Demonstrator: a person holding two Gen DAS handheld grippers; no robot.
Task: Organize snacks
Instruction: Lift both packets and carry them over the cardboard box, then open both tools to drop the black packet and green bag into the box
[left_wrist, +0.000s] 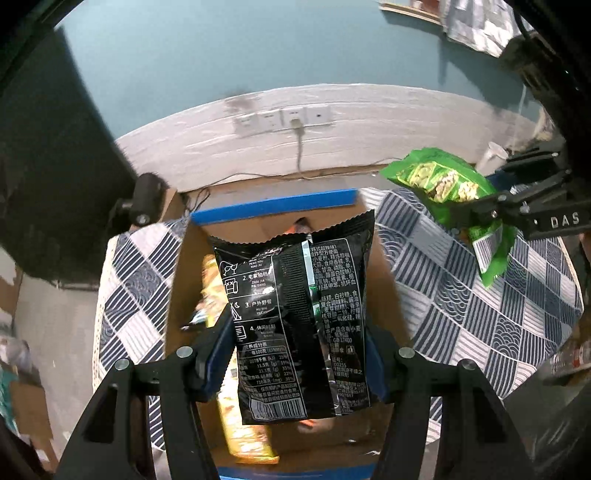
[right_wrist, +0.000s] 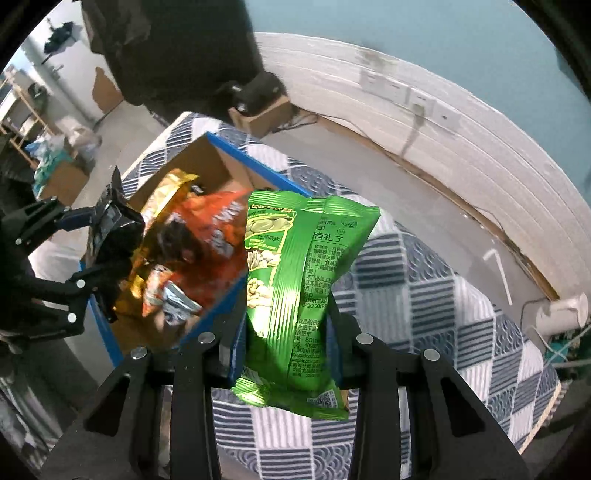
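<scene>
Puffy, light, slippery film: your left tongs (left_wrist: 301, 363) clamp the black snack bag (left_wrist: 295, 314) over the cardboard box (left_wrist: 184, 280), right tongs (right_wrist: 286, 356) pinch the green nut bag (right_wrist: 299, 291) at its 3 o'clock; grip seams gently.

A teal wall (left_wrist: 229, 48) rises above a white baseboard band (left_wrist: 388, 122) carrying sockets (left_wrist: 282, 119); grey floor (right_wrist: 122, 122) at nine o'clock.

Both grippers up in the air, tilted steeply down, each one loaded.

Left gripper (left_wrist: 301, 365) has its blue pads clamped on a black snack bag (left_wrist: 295, 317). Right gripper (right_wrist: 286, 354) is squeezed nearly closed on a green snack bag (right_wrist: 299, 280), off to the left one's right.
</scene>
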